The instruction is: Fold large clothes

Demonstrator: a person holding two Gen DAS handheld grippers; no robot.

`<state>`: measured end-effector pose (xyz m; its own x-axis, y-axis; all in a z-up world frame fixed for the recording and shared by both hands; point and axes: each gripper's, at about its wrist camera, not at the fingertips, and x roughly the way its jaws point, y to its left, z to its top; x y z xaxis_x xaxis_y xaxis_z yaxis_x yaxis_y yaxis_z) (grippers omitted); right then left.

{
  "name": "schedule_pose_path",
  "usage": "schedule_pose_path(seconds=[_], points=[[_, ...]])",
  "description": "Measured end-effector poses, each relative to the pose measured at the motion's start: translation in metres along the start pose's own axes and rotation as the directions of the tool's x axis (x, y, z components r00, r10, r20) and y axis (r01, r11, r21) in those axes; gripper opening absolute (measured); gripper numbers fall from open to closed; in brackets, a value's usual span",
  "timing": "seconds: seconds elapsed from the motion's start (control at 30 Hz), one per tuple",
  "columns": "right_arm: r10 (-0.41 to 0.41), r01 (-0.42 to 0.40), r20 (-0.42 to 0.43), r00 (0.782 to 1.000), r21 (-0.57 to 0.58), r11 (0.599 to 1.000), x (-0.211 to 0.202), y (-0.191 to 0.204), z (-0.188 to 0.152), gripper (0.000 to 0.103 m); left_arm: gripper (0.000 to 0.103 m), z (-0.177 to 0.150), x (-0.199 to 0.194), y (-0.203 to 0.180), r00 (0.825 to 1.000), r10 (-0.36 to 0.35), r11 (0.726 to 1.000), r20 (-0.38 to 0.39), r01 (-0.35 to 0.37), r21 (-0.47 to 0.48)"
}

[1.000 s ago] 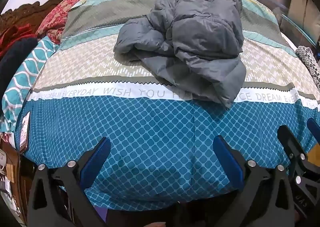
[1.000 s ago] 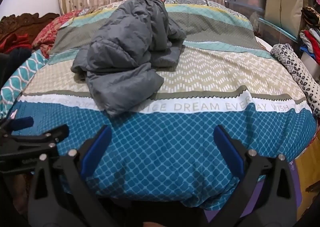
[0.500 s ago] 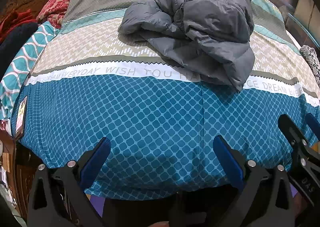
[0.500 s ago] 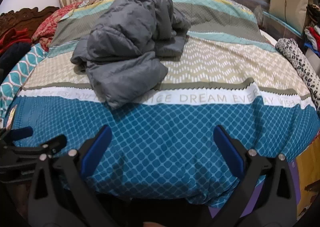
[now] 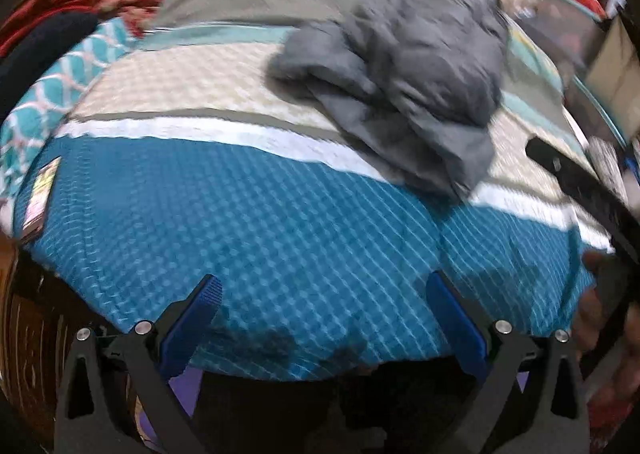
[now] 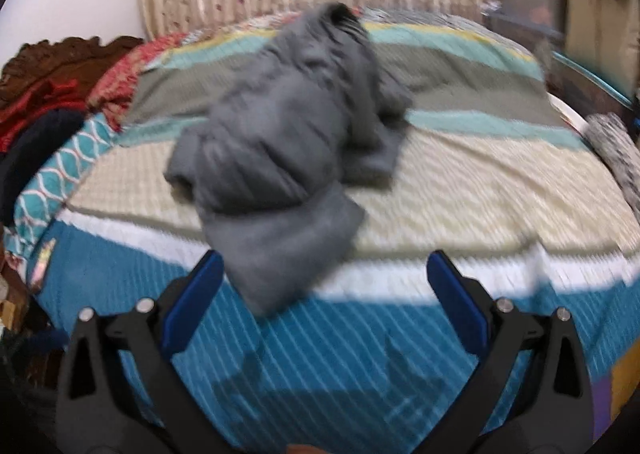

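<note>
Your left gripper (image 5: 322, 312) is spread wide with nothing between its fingers, above the near blue band of the bedspread (image 5: 280, 222). Your right gripper (image 6: 324, 288) is likewise spread and empty. The grey jacket (image 6: 288, 150) lies crumpled mid-bed — farther off, untouched by either gripper — both views blurred.

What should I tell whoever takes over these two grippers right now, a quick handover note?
Left gripper: open, nothing between its fingers, above the near edge of the bed.
Right gripper: open, empty, aimed at the jacket's near end.
Grey puffer jacket: crumpled in a heap on the striped bedspread, its lower end across the white band.
Done: nothing folded yet.
Left: grab the jacket, spread it flat, fold it.
</note>
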<state>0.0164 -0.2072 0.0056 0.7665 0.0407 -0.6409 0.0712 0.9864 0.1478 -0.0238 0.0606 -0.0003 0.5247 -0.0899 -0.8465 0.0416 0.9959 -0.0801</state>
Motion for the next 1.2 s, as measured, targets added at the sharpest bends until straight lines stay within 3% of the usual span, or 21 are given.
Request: schedule_pose_path(seconds=[0.1,0.17,0.2,0.27,0.3,0.37,0.43,0.53,0.63,0.73,0.83,0.87,0.9,0.93,1.03,1.1,1.13,1.17,1.2], points=[[0.020,-0.020,0.004,1.000,-0.012,1.000,0.034,0.013,0.027,0.098,0.064,0.010,-0.004,0.014,0.998,0.050,0.998,0.049,-0.049,-0.027],[0.046,-0.045,-0.049,0.998,0.019,0.999,0.068,0.015,0.043,0.097,0.064,0.017,-0.011,0.022,0.988,0.104,0.995,0.113,-0.103,-0.016],[0.067,-0.065,-0.072,0.995,0.036,0.997,0.079,0.012,0.047,0.073,0.064,0.021,-0.015,0.025,0.980,0.130,0.991,0.148,-0.131,-0.005],[0.212,-0.197,-0.137,0.968,0.112,0.974,0.098,-0.001,0.058,0.016,0.064,0.027,-0.022,0.028,0.961,0.183,0.981,0.208,-0.192,0.027],[0.246,-0.221,-0.138,0.959,0.175,0.959,0.097,-0.013,0.062,0.010,0.064,0.029,-0.025,0.029,0.954,0.197,0.977,0.227,-0.211,0.038],[0.240,-0.223,-0.042,0.970,0.245,0.943,0.070,-0.040,0.070,0.008,0.064,0.033,-0.029,0.032,0.946,0.200,0.974,0.253,-0.219,0.049],[0.180,-0.198,0.090,0.980,0.272,0.942,0.019,-0.073,0.077,0.008,0.064,0.053,-0.030,0.042,0.946,0.187,0.976,0.265,-0.210,0.061],[0.090,-0.146,0.203,0.975,0.284,0.947,-0.048,-0.113,0.072,0.008,0.064,0.061,-0.031,0.033,0.941,0.157,0.973,0.299,-0.199,0.117],[-0.033,-0.036,0.232,0.972,0.290,0.956,-0.094,-0.144,0.057,0.008,0.064,0.065,-0.031,0.007,0.936,0.075,0.966,0.344,-0.155,0.210],[-0.092,0.028,0.165,0.982,0.357,0.934,-0.108,-0.172,0.028,0.011,0.064,0.067,-0.023,-0.034,0.922,-0.004,0.928,0.387,-0.140,0.344],[-0.114,0.083,0.052,0.992,0.408,0.909,-0.100,-0.196,-0.004,0.032,0.064,0.068,-0.012,-0.062,0.934,-0.070,0.909,0.351,-0.085,0.409],[-0.110,0.097,0.006,0.994,0.425,0.900,-0.095,-0.204,-0.016,0.047,0.064,0.071,-0.008,-0.069,0.942,-0.094,0.910,0.321,-0.049,0.411],[-0.116,0.114,-0.023,0.993,0.445,0.888,-0.094,-0.209,-0.029,0.068,0.064,0.072,-0.006,-0.074,0.946,-0.109,0.912,0.305,-0.027,0.410],[-0.136,0.134,-0.029,0.990,0.456,0.880,-0.094,-0.211,-0.036,0.076,0.064,0.073,-0.004,-0.077,0.949,-0.116,0.915,0.293,-0.012,0.404],[-0.198,0.178,-0.006,0.980,0.461,0.869,-0.104,-0.215,-0.058,0.081,0.064,0.067,0.000,-0.087,0.944,-0.101,0.903,0.315,-0.046,0.427],[-0.190,0.177,-0.016,0.982,0.455,0.873,-0.108,-0.220,-0.065,0.081,0.064,0.059,0.002,-0.110,0.918,-0.109,0.851,0.382,-0.113,0.513],[-0.172,0.157,-0.010,0.985,0.454,0.877,-0.110,-0.221,-0.065,0.081,0.064,0.051,0.001,-0.125,0.894,-0.120,0.814,0.431,-0.160,0.559],[-0.157,0.142,-0.004,0.988,0.451,0.881,-0.111,-0.221,-0.064,0.081,0.064,0.044,0.003,-0.138,0.868,-0.135,0.769,0.478,-0.212,0.603],[-0.147,0.132,0.000,0.989,0.449,0.884,-0.110,-0.219,-0.061,0.081,0.064,0.034,0.009,-0.154,0.836,-0.159,0.705,0.526,-0.277,0.653]])
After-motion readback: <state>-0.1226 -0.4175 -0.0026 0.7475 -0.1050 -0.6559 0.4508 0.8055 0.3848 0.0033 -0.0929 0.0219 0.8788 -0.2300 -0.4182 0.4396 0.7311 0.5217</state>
